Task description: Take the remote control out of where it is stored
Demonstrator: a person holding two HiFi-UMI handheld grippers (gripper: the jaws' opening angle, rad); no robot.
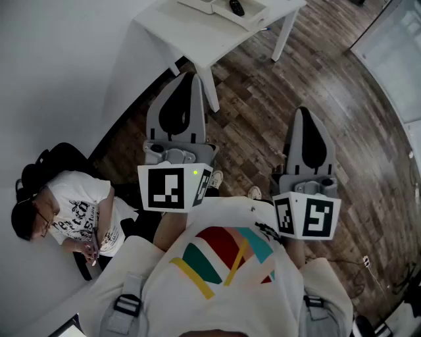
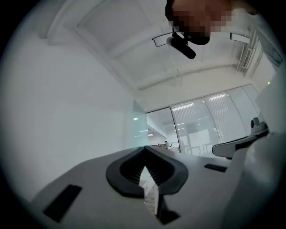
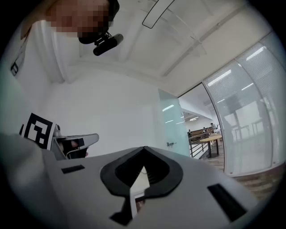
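A black remote control point(image 1: 236, 7) lies in a shallow white tray point(image 1: 253, 18) on the white table point(image 1: 197, 33) at the top of the head view. Both grippers are held up in front of my chest, well short of the table. My left gripper point(image 1: 193, 79) is shut with nothing in it, its tip towards the table's near leg. My right gripper point(image 1: 304, 113) is also shut and empty, out over the wooden floor. In the left gripper view the jaws point(image 2: 145, 148) meet at a point against a white wall and ceiling. The right gripper view shows its jaws point(image 3: 144, 149) closed the same way.
A person point(image 1: 69, 214) sits on the floor against the white wall at the left. The table's legs point(image 1: 209, 87) stand on dark wooden flooring point(image 1: 355, 131). A glass partition point(image 1: 395, 46) runs along the upper right. A cable point(image 1: 365, 263) lies on the floor at lower right.
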